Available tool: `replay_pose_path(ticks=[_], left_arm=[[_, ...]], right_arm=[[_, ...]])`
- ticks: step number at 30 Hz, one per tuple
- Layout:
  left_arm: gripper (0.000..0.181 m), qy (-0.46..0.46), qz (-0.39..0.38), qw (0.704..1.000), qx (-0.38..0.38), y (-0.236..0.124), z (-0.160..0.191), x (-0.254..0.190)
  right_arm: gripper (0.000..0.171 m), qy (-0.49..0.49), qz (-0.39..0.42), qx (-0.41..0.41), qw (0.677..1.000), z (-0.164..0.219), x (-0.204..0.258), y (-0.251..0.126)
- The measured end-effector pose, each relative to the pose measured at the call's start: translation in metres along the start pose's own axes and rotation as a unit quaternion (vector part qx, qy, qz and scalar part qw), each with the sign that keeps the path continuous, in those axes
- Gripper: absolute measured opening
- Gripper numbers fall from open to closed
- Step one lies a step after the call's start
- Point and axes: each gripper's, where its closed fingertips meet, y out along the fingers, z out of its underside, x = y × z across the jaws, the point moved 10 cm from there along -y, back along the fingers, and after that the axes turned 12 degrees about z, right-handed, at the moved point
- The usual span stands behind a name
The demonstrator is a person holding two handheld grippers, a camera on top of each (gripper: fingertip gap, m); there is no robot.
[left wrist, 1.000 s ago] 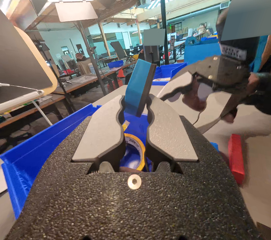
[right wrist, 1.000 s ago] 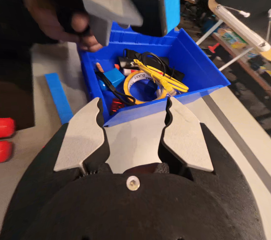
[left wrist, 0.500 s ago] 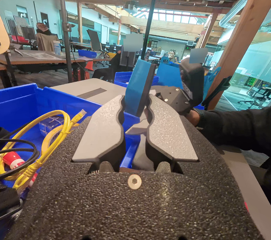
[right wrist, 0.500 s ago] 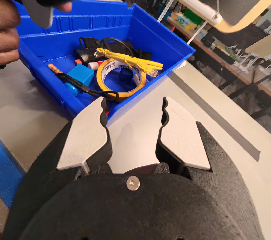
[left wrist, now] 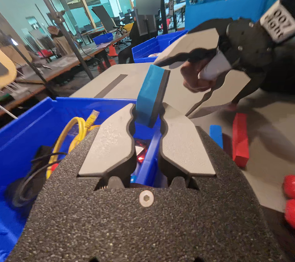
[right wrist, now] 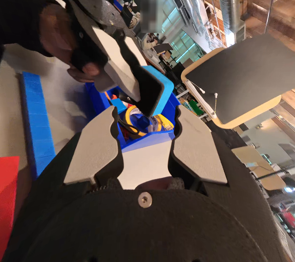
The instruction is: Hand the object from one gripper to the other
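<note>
My left gripper (left wrist: pixel 146 115) clamps the pad (left wrist: pixel 150 94); my right gripper (right wrist: pixel 144 120) gapes, short of it; releasing early drops it into the bin (left wrist: pixel 36 120).

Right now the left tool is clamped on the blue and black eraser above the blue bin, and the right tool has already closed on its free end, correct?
Not quite. The right tool is wide open and apart from the blue and black eraser, as the right wrist view shows. The rest holds: the left tool is clamped on it above the blue bin.
</note>
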Motion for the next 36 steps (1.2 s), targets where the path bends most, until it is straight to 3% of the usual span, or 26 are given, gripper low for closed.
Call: replay_pose_path(ticks=[8, 11, 14, 18, 22, 28, 30, 36], left_arm=[[0.028, 0.15, 0.025, 0.987, 0.044, 0.006, 0.006, -0.018], [0.028, 0.192, 0.052, 0.979, 0.045, 0.007, 0.007, -0.027], [0.029, 0.2, 0.063, 0.976, 0.054, 0.009, 0.01, -0.029], [0.038, 0.141, 0.072, 0.987, 0.034, 0.008, 0.011, -0.024], [0.053, -0.004, 0.127, 0.992, 0.008, 0.004, 0.011, -0.011], [0.067, -0.227, 0.197, 0.951, -0.078, -0.004, 0.01, 0.007], [0.072, -0.231, 0.184, 0.951, -0.093, -0.005, 0.01, 0.01], [0.081, -0.139, 0.208, 0.967, -0.044, -0.001, 0.009, -0.007]], right_arm=[[0.068, -0.021, -0.053, -0.018, 0.998, -0.007, 0.003, -0.012], [0.057, -0.022, -0.076, -0.019, 0.997, -0.007, 0.006, -0.015], [0.025, -0.039, -0.089, -0.02, 0.995, -0.006, 0.009, -0.017], [0.024, -0.072, -0.063, -0.036, 0.995, -0.004, 0.012, -0.019], [0.024, -0.172, 0.03, -0.061, 0.983, 0.0, 0.013, -0.02], [0.024, -0.275, 0.106, -0.099, 0.951, 0.002, 0.016, -0.024], [0.024, -0.29, 0.102, -0.112, 0.945, 0.001, 0.021, -0.025], [0.024, -0.304, 0.086, -0.136, 0.939, -0.003, 0.034, -0.025]])
